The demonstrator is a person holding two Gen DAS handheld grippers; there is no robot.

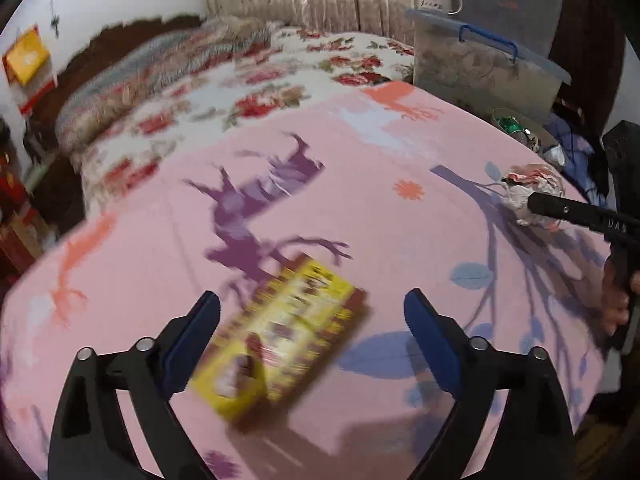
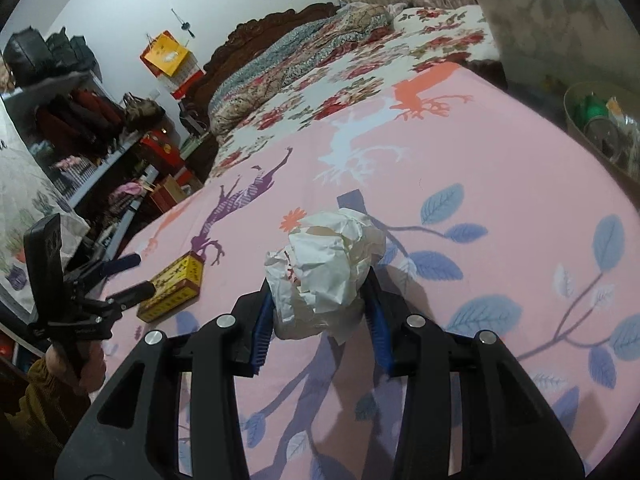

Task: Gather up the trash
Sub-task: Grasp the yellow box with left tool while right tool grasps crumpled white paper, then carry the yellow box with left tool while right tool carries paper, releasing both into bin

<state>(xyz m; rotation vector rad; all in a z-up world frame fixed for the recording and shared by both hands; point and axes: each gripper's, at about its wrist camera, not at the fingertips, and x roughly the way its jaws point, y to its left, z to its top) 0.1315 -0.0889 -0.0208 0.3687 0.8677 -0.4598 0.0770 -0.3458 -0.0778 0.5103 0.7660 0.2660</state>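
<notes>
your right gripper [image 2: 320,312] pinches the crumpled paper wad [image 2: 326,276]; beside it on the pink sheet [image 2: 500,152], your left gripper [image 1: 312,320] gapes spread over the uncollected yellow box [image 1: 280,340]

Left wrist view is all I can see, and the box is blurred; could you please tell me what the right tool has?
Observer: The right tool is shut on a crumpled white paper ball, pads pressing both its sides.
Operator: Is my left tool touching the box?
Observer: No. In the right wrist view, the left tool is open around one end of the yellow box, which lies flat on the pink sheet.
</notes>
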